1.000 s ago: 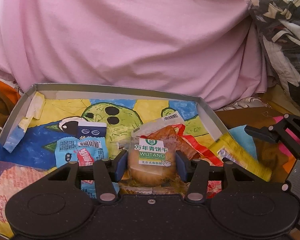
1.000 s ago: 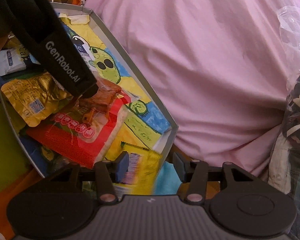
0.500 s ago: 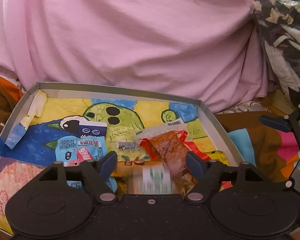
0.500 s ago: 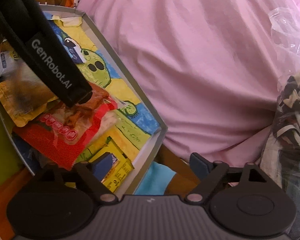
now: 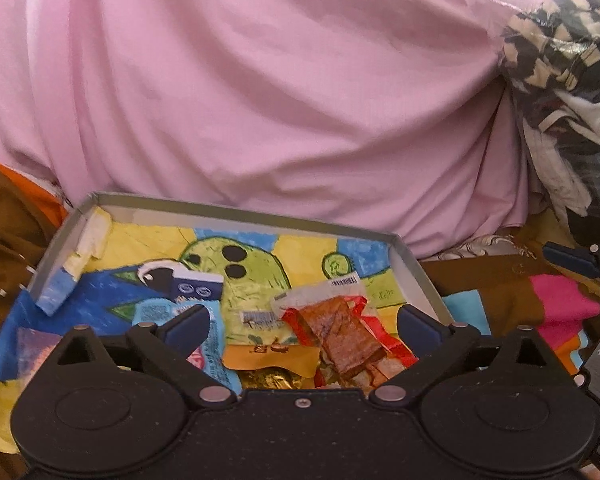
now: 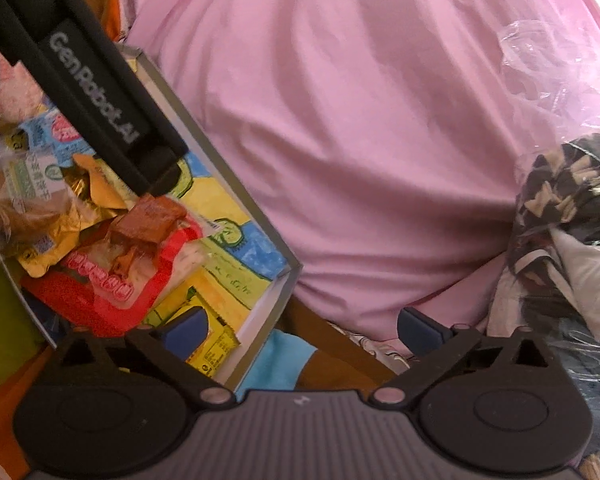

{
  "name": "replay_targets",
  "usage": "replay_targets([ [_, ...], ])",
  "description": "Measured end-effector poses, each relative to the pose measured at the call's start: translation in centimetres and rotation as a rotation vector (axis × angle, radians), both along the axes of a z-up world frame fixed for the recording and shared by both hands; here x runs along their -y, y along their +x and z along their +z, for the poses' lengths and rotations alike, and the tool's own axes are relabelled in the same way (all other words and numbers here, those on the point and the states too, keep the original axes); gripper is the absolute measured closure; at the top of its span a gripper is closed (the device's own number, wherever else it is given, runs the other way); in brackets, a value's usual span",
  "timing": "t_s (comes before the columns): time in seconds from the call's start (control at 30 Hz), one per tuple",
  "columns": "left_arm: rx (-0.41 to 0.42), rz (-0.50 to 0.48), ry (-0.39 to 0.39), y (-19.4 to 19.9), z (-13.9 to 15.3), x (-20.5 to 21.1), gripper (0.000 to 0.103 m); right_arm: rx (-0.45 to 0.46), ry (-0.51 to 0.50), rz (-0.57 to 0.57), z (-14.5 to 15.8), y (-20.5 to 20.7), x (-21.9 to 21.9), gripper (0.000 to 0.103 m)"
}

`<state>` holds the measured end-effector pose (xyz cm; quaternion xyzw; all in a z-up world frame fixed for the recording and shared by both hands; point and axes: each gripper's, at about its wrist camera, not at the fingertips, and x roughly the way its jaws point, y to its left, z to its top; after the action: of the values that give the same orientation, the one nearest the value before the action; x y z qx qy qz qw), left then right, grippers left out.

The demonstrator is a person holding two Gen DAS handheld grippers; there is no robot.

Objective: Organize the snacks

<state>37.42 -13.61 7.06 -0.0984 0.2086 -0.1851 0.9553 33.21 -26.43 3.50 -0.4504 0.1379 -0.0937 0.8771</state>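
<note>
Left tool (image 5: pixel 302 326) has its fingers spread wide with nothing between them, hanging low over the near side of the tray (image 5: pixel 236 210). Right tool (image 6: pixel 302 326) is spread just as wide and empty too, sitting over the tray's right corner, one blue pad (image 6: pixel 188 330) inside the rim and the other outside it. The two tools are close together, left one reaching in beside the right.

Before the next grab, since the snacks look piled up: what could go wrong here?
1. The brown snack pack lies loose on the red pack and gold pack; a grab there may drag neighbours.
2. The yellow packet sits against the tray wall near the corner; the right gripper, open, may catch the wall.
3. The left gripper, open, hangs low over the pile and could nudge it.
</note>
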Motion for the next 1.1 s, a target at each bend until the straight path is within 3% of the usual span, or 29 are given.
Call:
replay_targets([
  [0.53,0.003,0.056,0.012,-2.9,1.8,-3.1,0.001,0.024,-0.001,-0.019,2.4,-2.0,-1.1,0.000],
  [1.1,0.015,0.104,0.020,-6.0,3.2,-6.8,0.001,0.044,0.067,0.004,5.0,-4.9,-4.1,0.000],
])
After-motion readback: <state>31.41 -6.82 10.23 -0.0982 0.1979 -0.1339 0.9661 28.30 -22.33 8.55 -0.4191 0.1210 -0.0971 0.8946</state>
